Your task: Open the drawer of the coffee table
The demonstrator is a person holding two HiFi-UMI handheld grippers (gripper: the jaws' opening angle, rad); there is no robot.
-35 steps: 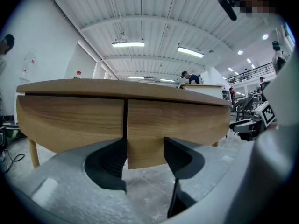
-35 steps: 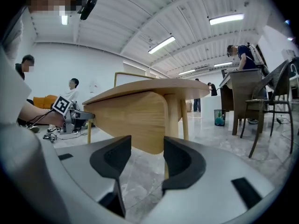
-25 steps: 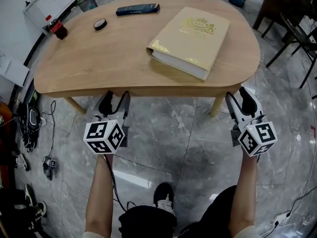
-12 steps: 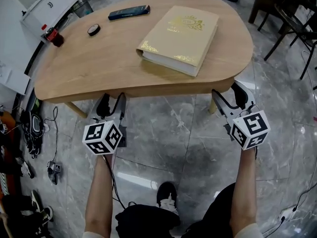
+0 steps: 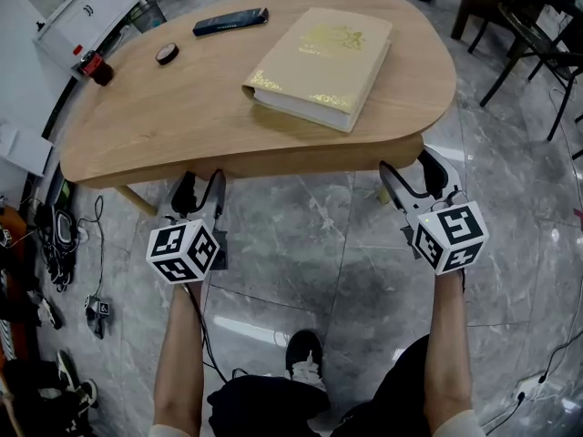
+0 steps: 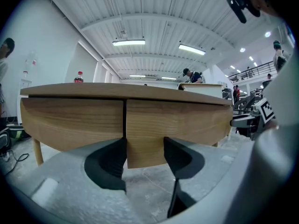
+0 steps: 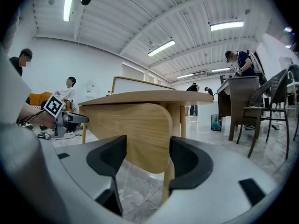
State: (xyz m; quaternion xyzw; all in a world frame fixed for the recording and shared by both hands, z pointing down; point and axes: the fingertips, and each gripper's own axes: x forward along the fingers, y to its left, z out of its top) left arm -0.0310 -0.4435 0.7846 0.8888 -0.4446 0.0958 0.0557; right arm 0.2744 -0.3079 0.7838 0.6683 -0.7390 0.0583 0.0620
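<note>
Jaws apart on both: left gripper (image 5: 201, 184) lined up on the drawer front (image 6: 173, 125) under the desk (image 5: 182, 107), right gripper (image 5: 412, 173) just opened wider to straddle its right end before pulling.

Tabletop (image 5: 182, 107) hides the drawer front (image 6: 187, 122) in head view

A glossy grey marble-tiled floor (image 5: 337, 244) spreads beneath a white ribbed ceiling (image 6: 140, 13) carrying long fluorescent strip lights (image 6: 128, 42), with plain white walls (image 6: 51, 64), a white drawer cabinet (image 5: 86, 7) and dark mesh-backed chairs (image 7: 280, 92) at the edges.
</note>
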